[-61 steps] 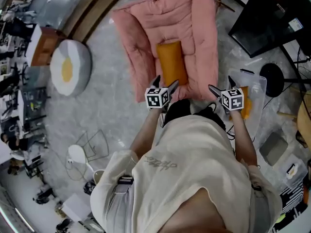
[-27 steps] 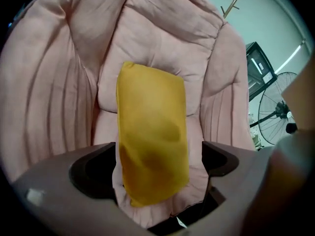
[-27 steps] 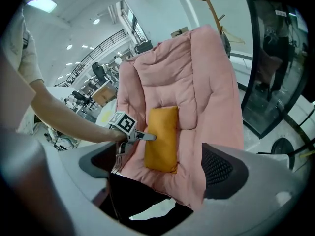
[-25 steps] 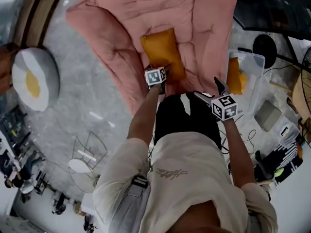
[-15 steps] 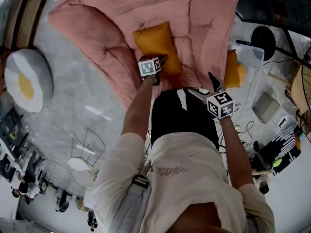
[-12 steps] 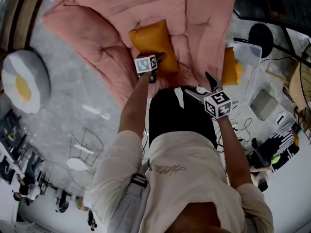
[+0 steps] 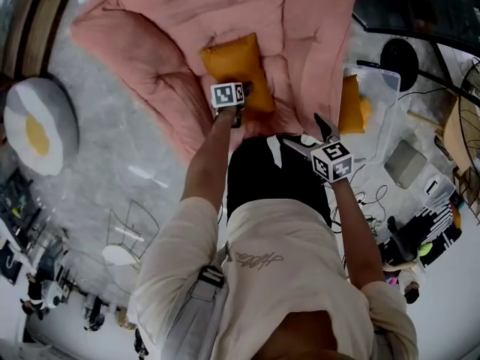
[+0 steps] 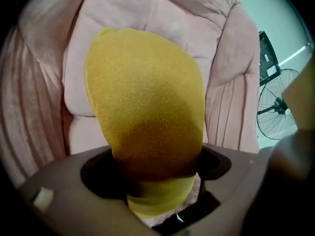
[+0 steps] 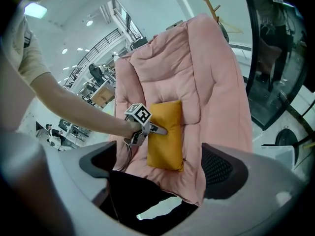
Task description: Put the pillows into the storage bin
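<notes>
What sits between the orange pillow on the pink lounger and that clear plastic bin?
Between pillow and bin rises only the lounger's padded pink side, shown in the head view.

A pink padded lounger (image 7: 187, 21) lies spread on the grey marbled floor (image 7: 127, 148), a round white cushion with a yellow centre (image 7: 37, 126) well to its left, a wire frame (image 7: 131, 231) nearby, and a black standing fan (image 8: 277, 105) off to its right.

Wardrobe and rig entry, as I am logging it remotely: the person is wearing a cream short-sleeved T-shirt (image 7: 285, 283) with small script print, black bottoms (image 7: 259, 182) showing a white stripe, and a grey strap (image 7: 196, 295) with a dark buckle. The left tool (image 7: 241, 100) and right tool (image 7: 304, 132) are each carrying a white cube of black square markers, with grey jaw shells and dark cables.
</notes>
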A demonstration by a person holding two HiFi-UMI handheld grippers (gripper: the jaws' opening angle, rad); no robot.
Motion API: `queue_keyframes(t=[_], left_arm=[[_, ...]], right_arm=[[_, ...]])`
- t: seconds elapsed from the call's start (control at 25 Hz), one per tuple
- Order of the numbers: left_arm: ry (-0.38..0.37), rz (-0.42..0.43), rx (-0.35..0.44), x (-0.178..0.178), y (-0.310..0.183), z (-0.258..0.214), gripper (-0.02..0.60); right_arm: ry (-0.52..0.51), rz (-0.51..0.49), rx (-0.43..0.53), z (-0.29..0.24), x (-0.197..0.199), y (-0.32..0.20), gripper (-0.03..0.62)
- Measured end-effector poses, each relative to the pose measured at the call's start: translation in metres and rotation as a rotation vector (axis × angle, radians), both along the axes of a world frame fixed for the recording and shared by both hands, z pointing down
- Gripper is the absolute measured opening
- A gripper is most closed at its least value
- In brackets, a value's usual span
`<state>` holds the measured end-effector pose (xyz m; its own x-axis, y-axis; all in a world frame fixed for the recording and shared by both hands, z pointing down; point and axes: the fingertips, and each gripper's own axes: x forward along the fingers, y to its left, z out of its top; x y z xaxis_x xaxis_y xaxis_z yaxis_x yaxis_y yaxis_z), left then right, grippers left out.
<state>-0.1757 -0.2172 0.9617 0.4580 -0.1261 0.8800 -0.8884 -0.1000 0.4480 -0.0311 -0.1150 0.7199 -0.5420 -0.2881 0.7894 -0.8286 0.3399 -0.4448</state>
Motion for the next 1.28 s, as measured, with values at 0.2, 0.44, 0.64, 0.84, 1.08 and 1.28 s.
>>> queue_keyframes(t=[0.2, 0.44, 0.64, 0.84, 1.08, 1.28], left_arm=[[0.011, 0.093, 0.04, 0.013, 0.002, -0.029, 0.422], [0.028, 0.234, 0.113, 0.028, 0.011, -0.078, 0.42], [0.053, 0.265, 0.125, 0.03, 0.025, -0.124, 0.422], [0.06, 0.295, 0.168, 0.027, 0.017, -0.155, 0.42], [0.064, 0.334, 0.214, 0.031, 0.016, -0.185, 0.416], [0.081, 0.393, 0.236, 0.048, 0.021, -0.204, 0.411]], right_arm=[[-0.007, -0.014, 0.041, -0.01, -0.006, -0.007, 0.535], [0.002, -0.024, 0.075, -0.023, -0.004, -0.002, 0.529], [0.014, -0.009, 0.122, -0.042, 0.007, 0.003, 0.529], [0.036, 0.075, 0.175, -0.049, 0.024, -0.008, 0.529], [0.052, 0.18, 0.213, -0.053, 0.044, 0.004, 0.523], [0.065, 0.243, 0.209, -0.053, 0.06, 0.028, 0.523]])
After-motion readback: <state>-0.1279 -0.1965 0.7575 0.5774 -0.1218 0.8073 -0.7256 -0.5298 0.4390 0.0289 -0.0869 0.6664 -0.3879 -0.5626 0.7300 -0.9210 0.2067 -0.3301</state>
